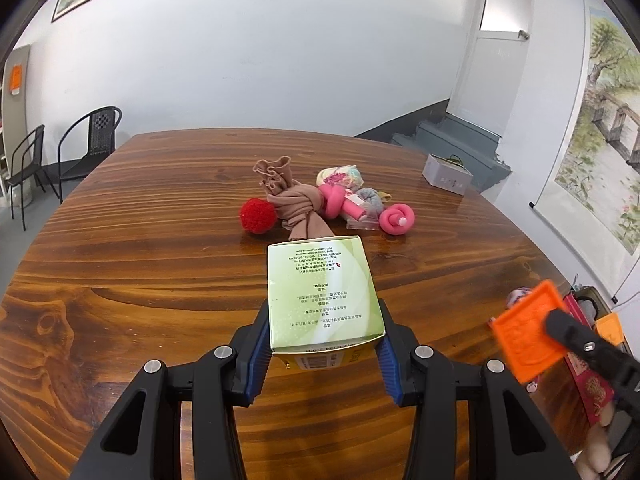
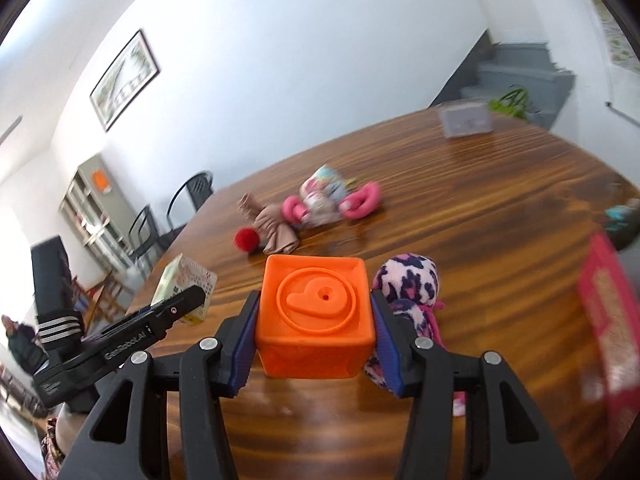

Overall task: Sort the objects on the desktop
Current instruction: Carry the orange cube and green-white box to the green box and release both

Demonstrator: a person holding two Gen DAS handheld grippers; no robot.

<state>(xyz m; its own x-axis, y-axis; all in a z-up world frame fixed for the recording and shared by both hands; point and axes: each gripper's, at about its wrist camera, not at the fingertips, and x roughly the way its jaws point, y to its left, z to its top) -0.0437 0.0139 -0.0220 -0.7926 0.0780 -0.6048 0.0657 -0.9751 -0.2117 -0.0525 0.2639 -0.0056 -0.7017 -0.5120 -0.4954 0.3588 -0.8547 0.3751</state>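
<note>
My left gripper (image 1: 322, 340) is shut on a green and white carton (image 1: 322, 296), held above the wooden table (image 1: 140, 240). My right gripper (image 2: 314, 332) is shut on an orange cube (image 2: 316, 316) with a raised heart in a ring on top. The cube also shows in the left wrist view (image 1: 528, 336), and the carton in the right wrist view (image 2: 184, 288). A pile lies mid-table: a red pompom (image 1: 258, 215), a knotted tan stocking (image 1: 294, 200), pink foam curlers (image 1: 396, 220) and a pastel rolled sock (image 1: 340, 176).
A pink and navy leopard sock (image 2: 408, 284) lies just right of the cube. A red box (image 2: 608, 312) sits at the table's right edge. A grey box (image 1: 446, 174) stands at the far right. Black chairs (image 1: 92, 136) stand beyond the table's left side.
</note>
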